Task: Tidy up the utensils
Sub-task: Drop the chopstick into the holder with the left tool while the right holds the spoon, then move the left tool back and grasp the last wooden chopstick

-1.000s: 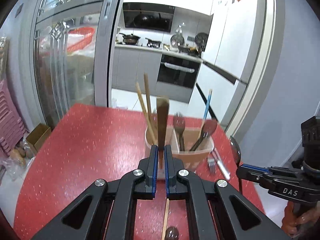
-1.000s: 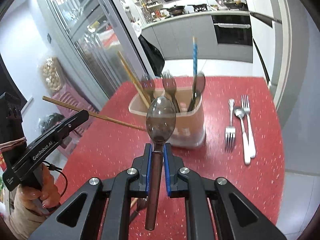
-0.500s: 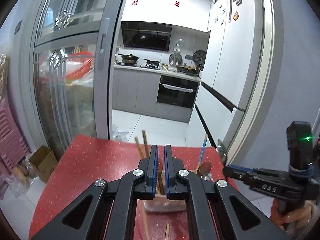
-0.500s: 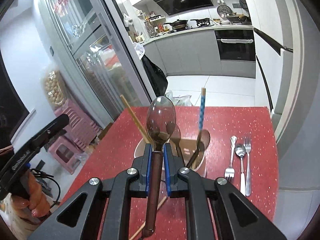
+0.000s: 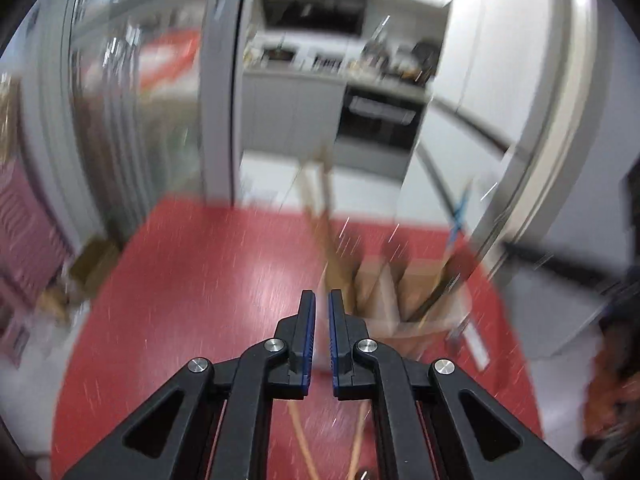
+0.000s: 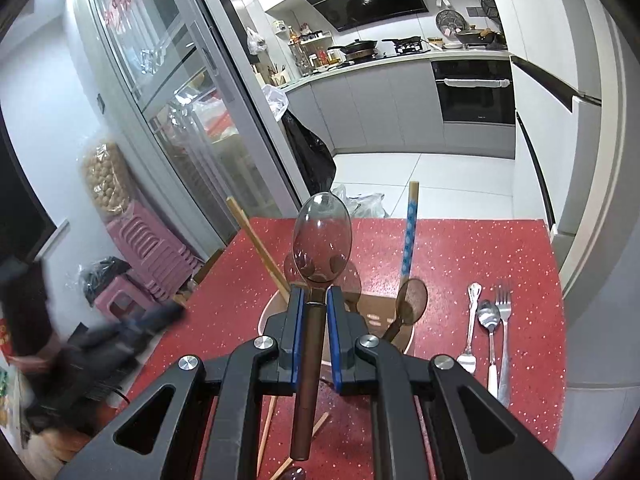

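Right gripper (image 6: 313, 300) clamped on brown translucent spoon (image 6: 322, 240), utensil holder (image 6: 268, 316) at 12 o'clock; left gripper (image 5: 322, 304) together, empty.

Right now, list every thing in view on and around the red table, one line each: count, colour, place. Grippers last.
table: one, red speckled, under everything.
utensil holder: one, pale beige, mid-table, behind the right gripper.
held spoon: one, translucent brown, upright in the right gripper.
spoon in holder: one, translucent brown, right side of the holder.
blue-patterned chopstick: one, standing in the holder.
wooden chopsticks: number unclear, tan, leaning from the holder's left side; more lie loose on the table.
forks: two, silver, flat on the table to the right.
metal spoon: one, silver, between the forks.
left gripper: black, shut, empty.
right gripper: black, shut on the held spoon.
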The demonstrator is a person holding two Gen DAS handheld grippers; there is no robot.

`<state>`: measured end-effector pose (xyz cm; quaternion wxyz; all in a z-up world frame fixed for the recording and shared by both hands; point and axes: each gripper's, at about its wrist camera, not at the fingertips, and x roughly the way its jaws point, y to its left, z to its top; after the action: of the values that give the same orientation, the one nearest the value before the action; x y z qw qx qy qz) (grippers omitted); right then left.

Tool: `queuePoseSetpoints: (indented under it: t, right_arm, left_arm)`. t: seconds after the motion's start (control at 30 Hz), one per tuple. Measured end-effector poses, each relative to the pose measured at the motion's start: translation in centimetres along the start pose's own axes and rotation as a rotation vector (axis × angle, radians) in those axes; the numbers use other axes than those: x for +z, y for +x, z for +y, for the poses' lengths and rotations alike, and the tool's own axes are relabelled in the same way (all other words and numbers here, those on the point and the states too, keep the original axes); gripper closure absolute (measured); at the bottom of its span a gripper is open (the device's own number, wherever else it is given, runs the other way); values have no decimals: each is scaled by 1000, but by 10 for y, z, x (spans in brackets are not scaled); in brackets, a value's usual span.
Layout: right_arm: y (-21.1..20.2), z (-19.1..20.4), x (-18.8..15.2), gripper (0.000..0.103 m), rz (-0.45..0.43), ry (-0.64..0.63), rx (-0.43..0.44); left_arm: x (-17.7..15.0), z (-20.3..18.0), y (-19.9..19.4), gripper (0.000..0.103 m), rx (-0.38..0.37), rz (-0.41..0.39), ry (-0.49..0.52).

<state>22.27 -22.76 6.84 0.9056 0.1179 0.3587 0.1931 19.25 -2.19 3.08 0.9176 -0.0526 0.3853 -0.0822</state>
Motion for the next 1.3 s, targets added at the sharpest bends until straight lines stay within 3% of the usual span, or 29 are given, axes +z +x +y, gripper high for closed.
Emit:
queuePoseSetpoints:
  t: [0.17, 0.33, 0.37, 0.4, 0.43, 0.5, 0.83, 0.93, 1.0, 1.2, 1.23, 1.27, 1.3]
  right_arm:
    - [-5, 1, -19, 91, 21, -15, 12]
    - [-4, -1, -35, 91, 43, -4, 24]
    - [-3, -2, -38, 91, 46, 2, 27]
    - [-3, -3, -39, 91, 49, 7, 30]
    - [-2, -5, -42, 91, 53, 15, 35]
    - [0, -5, -48, 91, 61, 23, 40]
    - [5, -10, -63, 91, 90, 34, 47]
    - [5, -11, -65, 91, 92, 30, 39]
    - [4, -11, -66, 91, 91, 29, 36]
    - [3, -10, -64, 91, 86, 31, 36]
    - [3, -10, -64, 91, 86, 33, 38]
    - [3, -10, -64, 91, 86, 33, 38]
    - [4, -9, -64, 91, 86, 33, 39]
  left_arm:
    - [-50, 22, 54, 73, 61, 175, -80]
    - [-80, 35, 83, 73, 78, 252, -132]
    - [-82, 35, 85, 65, 77, 255, -132]
    - [-84, 35, 87, 48, 77, 255, -131]
    - [-85, 36, 89, 0, 85, 255, -132]
    - [-86, 34, 92, 0, 118, 236, -120]
    - [-78, 27, 145, 0, 221, 293, -32]
    - [-70, 29, 162, 1, 201, 335, -46]
    - [-66, 30, 171, 10, 181, 361, -50]
    - [-52, 28, 185, 19, 154, 414, 15]
    - [-51, 25, 186, 33, 143, 416, 38]
    - [-49, 21, 185, 68, 128, 414, 63]
    - [-47, 17, 185, 72, 119, 426, 80]
